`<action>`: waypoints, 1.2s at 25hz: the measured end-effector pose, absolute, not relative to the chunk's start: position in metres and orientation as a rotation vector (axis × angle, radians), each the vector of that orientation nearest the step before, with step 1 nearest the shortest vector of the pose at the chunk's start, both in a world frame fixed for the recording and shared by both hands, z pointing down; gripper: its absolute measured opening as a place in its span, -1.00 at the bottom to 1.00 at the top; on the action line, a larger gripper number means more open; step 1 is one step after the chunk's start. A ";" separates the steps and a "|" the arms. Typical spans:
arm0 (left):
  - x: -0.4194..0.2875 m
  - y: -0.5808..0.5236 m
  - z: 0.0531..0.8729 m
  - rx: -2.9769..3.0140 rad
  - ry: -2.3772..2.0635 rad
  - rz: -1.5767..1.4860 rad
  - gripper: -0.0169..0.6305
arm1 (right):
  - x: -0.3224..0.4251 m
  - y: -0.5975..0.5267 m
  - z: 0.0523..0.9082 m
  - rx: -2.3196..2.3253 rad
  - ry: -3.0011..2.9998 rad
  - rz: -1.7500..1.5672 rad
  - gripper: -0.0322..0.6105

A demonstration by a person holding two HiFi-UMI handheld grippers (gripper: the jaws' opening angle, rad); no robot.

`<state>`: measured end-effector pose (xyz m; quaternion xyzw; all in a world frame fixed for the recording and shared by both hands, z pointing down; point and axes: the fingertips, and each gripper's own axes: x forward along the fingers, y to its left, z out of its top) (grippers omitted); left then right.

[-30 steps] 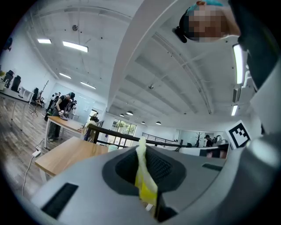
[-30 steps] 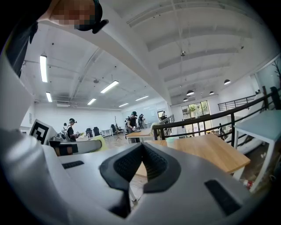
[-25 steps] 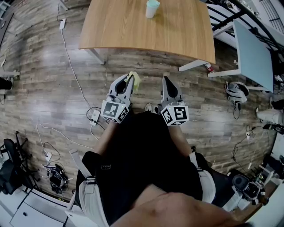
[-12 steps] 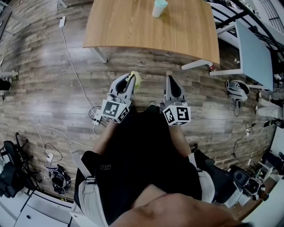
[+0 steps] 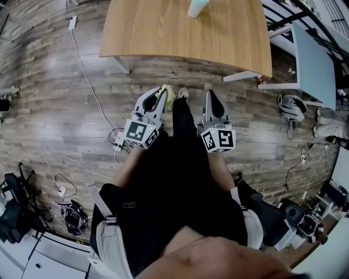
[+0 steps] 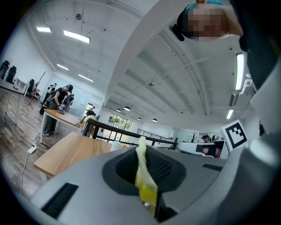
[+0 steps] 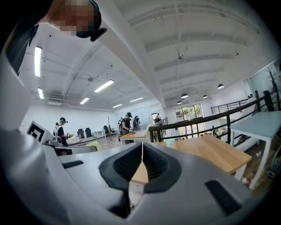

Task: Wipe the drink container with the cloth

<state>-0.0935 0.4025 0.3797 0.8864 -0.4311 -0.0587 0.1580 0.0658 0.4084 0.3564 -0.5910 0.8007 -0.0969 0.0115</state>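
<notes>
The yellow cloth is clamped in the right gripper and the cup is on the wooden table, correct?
No: the cloth is clamped in the left gripper, as the left gripper view shows; the right gripper holds nothing. The cup is on the wooden table.

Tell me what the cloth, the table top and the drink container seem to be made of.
Cloth: soft yellow fabric, probably; it crumples, pinched in the left gripper's jaws.
Table top: matte wood or wood-look laminate, showing light-brown grain.
Drink container: pale and smooth, perhaps plastic or paper; too small to tell.
</notes>
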 end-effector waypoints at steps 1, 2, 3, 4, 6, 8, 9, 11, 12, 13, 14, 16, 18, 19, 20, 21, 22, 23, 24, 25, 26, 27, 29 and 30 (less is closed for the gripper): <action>-0.091 0.397 0.380 2.536 -1.236 -0.168 -0.81 | 0.067 0.403 0.358 -1.835 2.501 -0.305 -0.80; -0.088 0.392 0.381 2.537 -1.238 -0.169 -0.81 | 0.068 0.396 0.360 -1.826 2.504 -0.308 -0.80; -0.084 0.386 0.381 2.536 -1.238 -0.171 -0.81 | 0.070 0.389 0.361 -1.816 2.509 -0.310 -0.80; -0.081 0.380 0.382 2.535 -1.235 -0.173 -0.81 | 0.072 0.380 0.362 -1.807 2.515 -0.310 -0.80; -0.074 0.364 0.383 2.537 -1.228 -0.171 -0.81 | 0.075 0.362 0.361 -1.794 2.525 -0.306 -0.80; -0.068 0.343 0.385 2.533 -1.229 -0.160 -0.81 | 0.078 0.340 0.359 -1.783 2.531 -0.305 -0.80; -0.064 0.332 0.387 2.529 -1.232 -0.154 -0.81 | 0.081 0.329 0.359 -1.776 2.536 -0.308 -0.80; -0.053 0.309 0.389 2.524 -1.238 -0.144 -0.81 | 0.088 0.307 0.361 -1.758 2.551 -0.320 -0.80; -0.047 0.297 0.390 2.523 -1.240 -0.139 -0.81 | 0.093 0.295 0.363 -1.747 2.559 -0.325 -0.80; -0.040 0.284 0.391 2.522 -1.241 -0.133 -0.81 | 0.097 0.283 0.365 -1.737 2.568 -0.330 -0.80; -0.034 0.272 0.392 2.520 -1.244 -0.126 -0.81 | 0.101 0.271 0.366 -1.727 2.575 -0.335 -0.80; -0.024 0.249 0.392 2.516 -1.262 -0.110 -0.81 | 0.109 0.247 0.367 -1.708 2.588 -0.345 -0.80; -0.015 0.227 0.387 2.516 -1.291 -0.110 -0.81 | 0.118 0.224 0.368 -1.685 2.602 -0.357 -0.80; -0.011 0.217 0.385 2.516 -1.303 -0.113 -0.81 | 0.121 0.213 0.369 -1.672 2.610 -0.365 -0.80; -0.007 0.207 0.383 2.514 -1.312 -0.115 -0.81 | 0.125 0.202 0.370 -1.659 2.617 -0.373 -0.80; -0.004 0.198 0.382 2.509 -1.318 -0.114 -0.81 | 0.128 0.192 0.370 -1.647 2.626 -0.379 -0.80; -0.001 0.190 0.381 2.503 -1.325 -0.110 -0.81 | 0.130 0.182 0.370 -1.635 2.634 -0.382 -0.80; 0.001 0.182 0.381 2.496 -1.333 -0.104 -0.81 | 0.132 0.173 0.370 -1.623 2.642 -0.384 -0.80; 0.003 0.174 0.380 2.490 -1.341 -0.100 -0.81 | 0.134 0.164 0.369 -1.611 2.651 -0.386 -0.80; 0.005 0.167 0.379 2.484 -1.350 -0.099 -0.81 | 0.137 0.155 0.369 -1.598 2.660 -0.388 -0.80; 0.007 0.160 0.378 2.477 -1.359 -0.101 -0.82 | 0.139 0.146 0.369 -1.585 2.669 -0.390 -0.80; 0.009 0.152 0.377 2.469 -1.371 -0.103 -0.82 | 0.142 0.136 0.369 -1.574 2.677 -0.392 -0.80; 0.012 0.139 0.374 2.464 -1.398 -0.098 -0.82 | 0.147 0.119 0.371 -1.560 2.690 -0.401 -0.80; 0.012 0.134 0.374 2.465 -1.409 -0.088 -0.82 | 0.148 0.113 0.373 -1.555 2.695 -0.409 -0.80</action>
